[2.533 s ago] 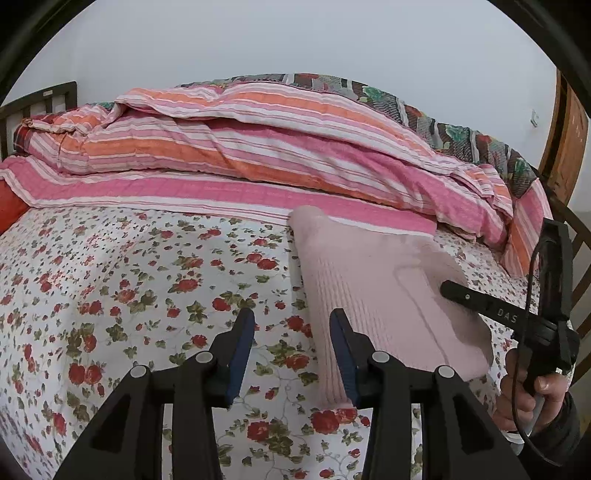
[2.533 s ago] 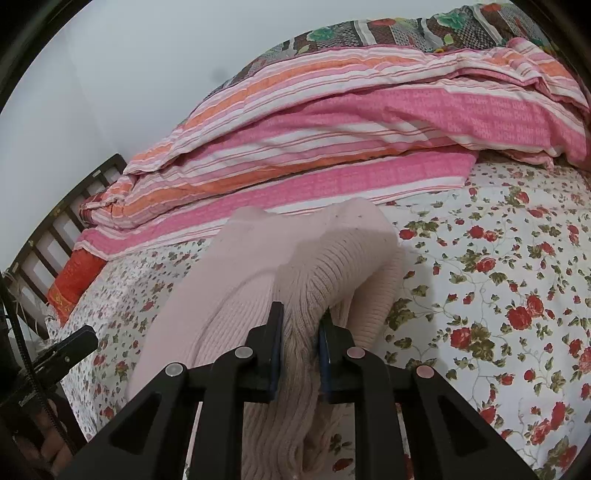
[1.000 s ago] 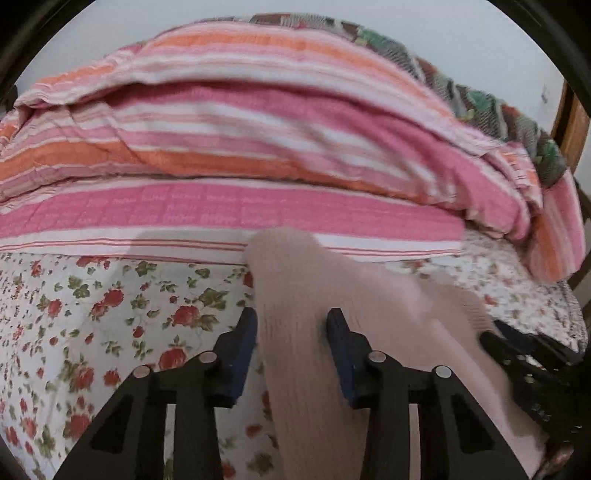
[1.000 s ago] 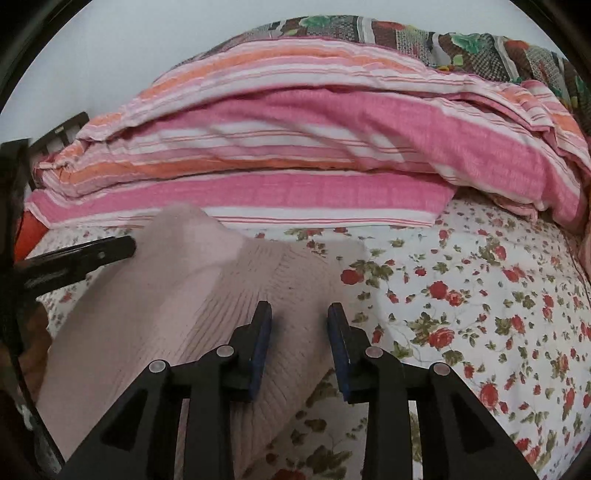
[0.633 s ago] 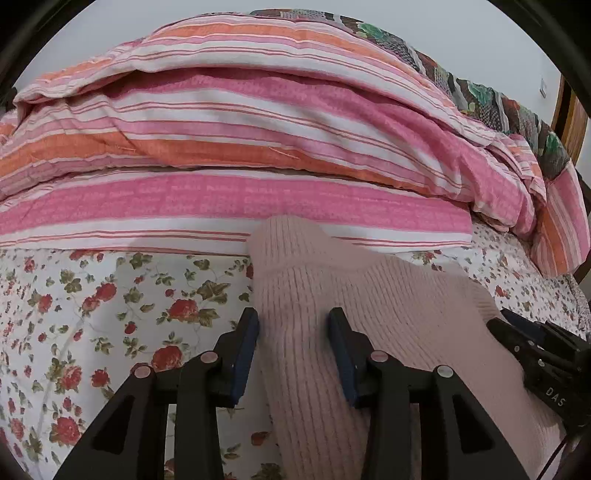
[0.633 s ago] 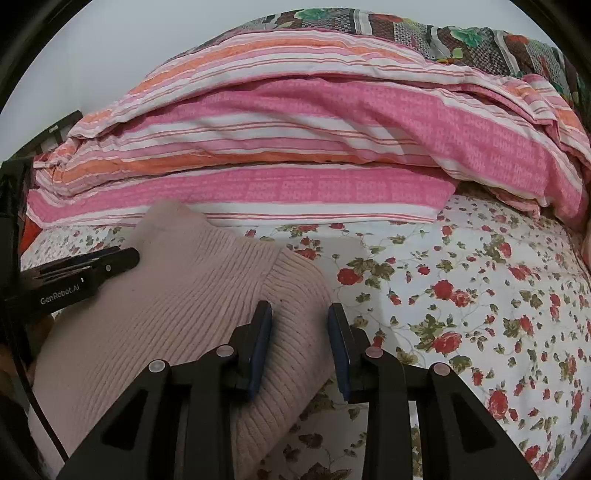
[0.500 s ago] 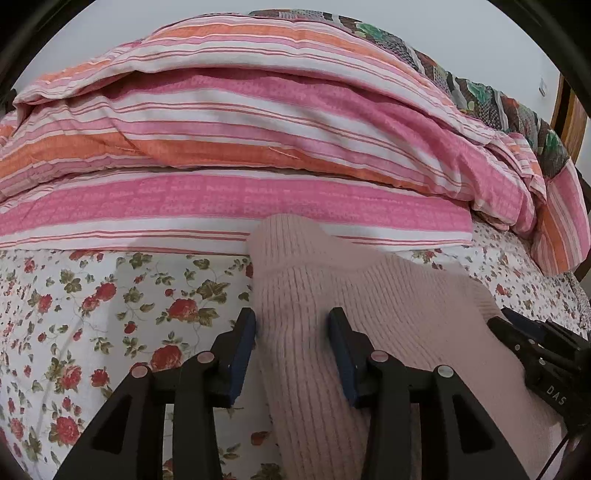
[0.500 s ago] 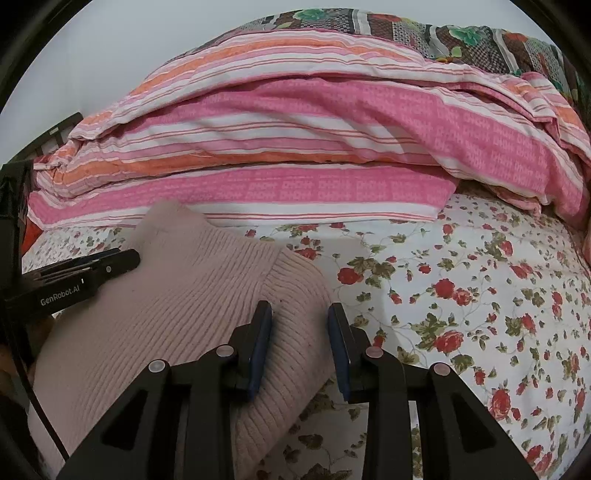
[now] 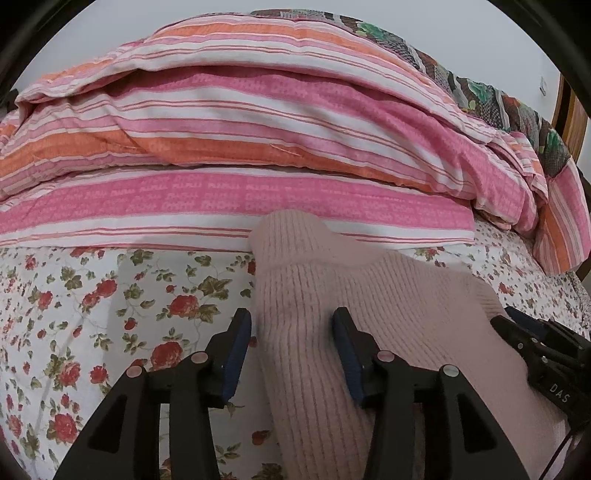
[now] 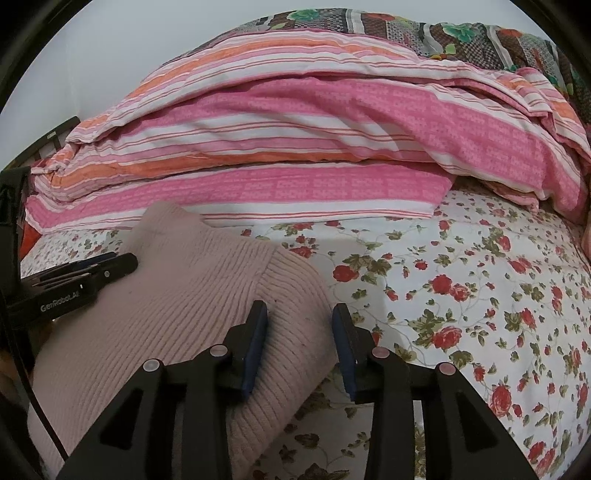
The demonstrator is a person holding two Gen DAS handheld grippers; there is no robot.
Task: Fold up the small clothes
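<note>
A pale pink ribbed knit sweater [image 9: 388, 295] [image 10: 184, 288] lies folded on the floral bed sheet [image 9: 110, 314], its far end against the striped quilt. My left gripper [image 9: 291, 321] straddles the sweater's left edge. Its jaws are opening, and the left pad stands clear of the knit. My right gripper [image 10: 299, 317] straddles the sweater's right edge with its jaws opening too. There the right pad is off the fabric and the left pad rests on top. Each view shows the other gripper across the sweater: the right gripper [image 9: 535, 343] and the left gripper [image 10: 92, 273].
A thick pink, orange and white striped quilt [image 9: 258, 147] [image 10: 295, 140] is piled across the back of the bed. A dark patchwork blanket [image 10: 406, 26] lies behind it. A wooden headboard [image 9: 570, 122] stands at the far right. Bare floral sheet [image 10: 461, 277] stretches right of the sweater.
Both grippers brought the sweater's fold forward toward the quilt and laid it down. Since then the jaws of both have widened and no longer pinch the knit.
</note>
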